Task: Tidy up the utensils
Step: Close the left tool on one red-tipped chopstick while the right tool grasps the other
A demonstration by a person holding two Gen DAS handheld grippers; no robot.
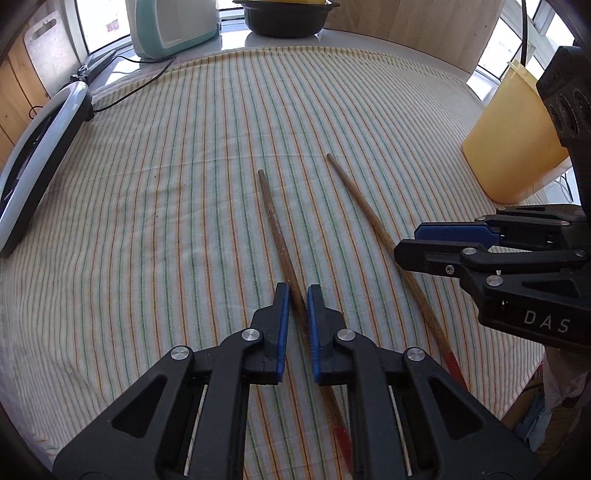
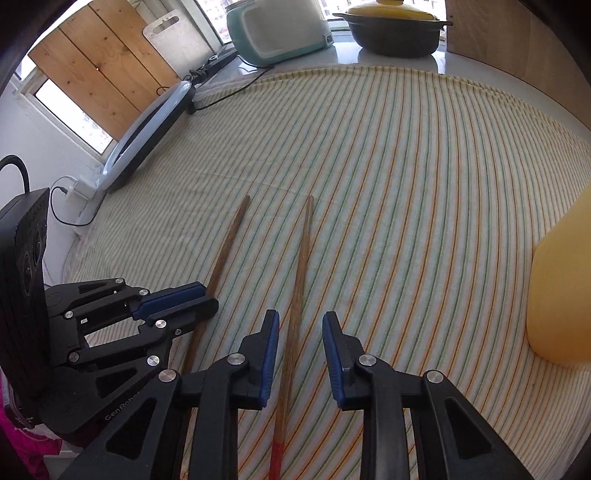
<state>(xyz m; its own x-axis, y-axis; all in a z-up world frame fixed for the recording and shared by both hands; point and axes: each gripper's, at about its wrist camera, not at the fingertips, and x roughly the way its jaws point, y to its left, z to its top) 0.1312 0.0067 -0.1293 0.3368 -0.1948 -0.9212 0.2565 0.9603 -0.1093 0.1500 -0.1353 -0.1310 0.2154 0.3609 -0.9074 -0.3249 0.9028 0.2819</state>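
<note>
Two long brown wooden chopsticks with red ends lie on the striped tablecloth. My left gripper [image 1: 298, 291] straddles the left chopstick [image 1: 277, 229], its jaws narrowly apart around it with small gaps on both sides; it also shows in the right wrist view [image 2: 199, 295]. My right gripper [image 2: 300, 317] is open wider, with the right chopstick [image 2: 302, 258] between its fingers and untouched; it shows in the left wrist view [image 1: 410, 243] above the same stick [image 1: 364, 203]. The left chopstick also shows in the right wrist view [image 2: 231, 236]. A translucent yellow container [image 1: 513, 136] stands at the right.
A ring light [image 1: 40, 147] lies at the table's left edge with its cable. A teal appliance [image 1: 173, 26] and a dark pot with a yellow lid [image 2: 395, 29] stand at the back. A cutting board [image 2: 173, 40] leans by the window. The table edge runs close on the right.
</note>
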